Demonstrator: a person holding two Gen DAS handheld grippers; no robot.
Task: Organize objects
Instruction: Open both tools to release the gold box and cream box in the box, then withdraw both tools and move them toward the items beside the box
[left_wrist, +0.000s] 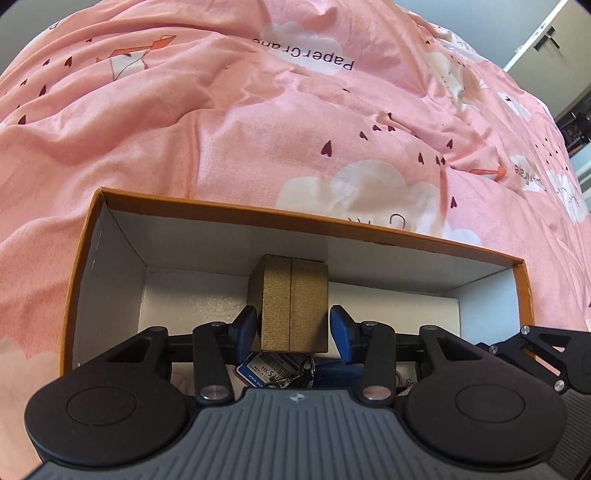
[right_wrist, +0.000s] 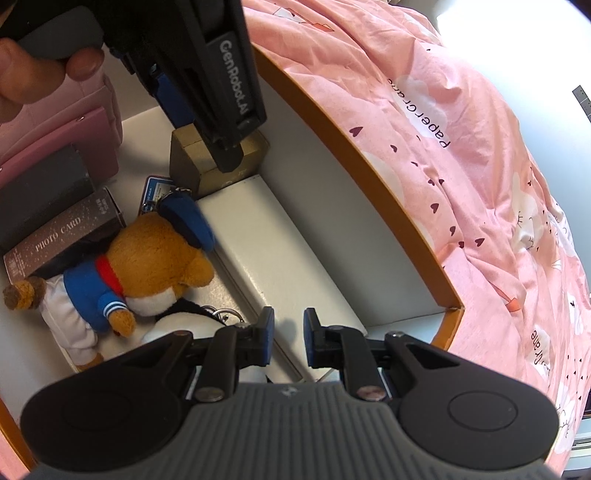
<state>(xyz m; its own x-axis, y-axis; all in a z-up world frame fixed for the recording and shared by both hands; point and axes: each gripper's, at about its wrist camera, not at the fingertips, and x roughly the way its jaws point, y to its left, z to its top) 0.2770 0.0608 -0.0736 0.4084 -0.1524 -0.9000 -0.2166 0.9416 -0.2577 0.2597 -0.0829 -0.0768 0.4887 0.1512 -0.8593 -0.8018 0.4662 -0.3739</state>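
An orange-rimmed cardboard box (left_wrist: 295, 218) with white walls lies on a pink bedspread. Inside it, against the far wall, stands a small gold box (left_wrist: 293, 295). My left gripper (left_wrist: 293, 326) reaches down into the big box, and its blue pads lie against the gold box's two sides. The right wrist view shows the gold box (right_wrist: 184, 162) on the floor of the big box under the left gripper's black finger (right_wrist: 229, 155). My right gripper (right_wrist: 290, 328) hovers shut over a flat white box (right_wrist: 273, 258), with only a narrow slit between its pads and nothing in it.
A teddy bear in a blue sailor suit (right_wrist: 147, 266), a "Photo Card" box (right_wrist: 62, 240), a dark box (right_wrist: 40, 192), pink pouches (right_wrist: 103, 122) and a blue tag (right_wrist: 153, 192) fill the orange box (right_wrist: 369, 158). A hand (right_wrist: 22, 74) holds the left gripper. Rumpled bedspread (left_wrist: 258, 110) surrounds everything.
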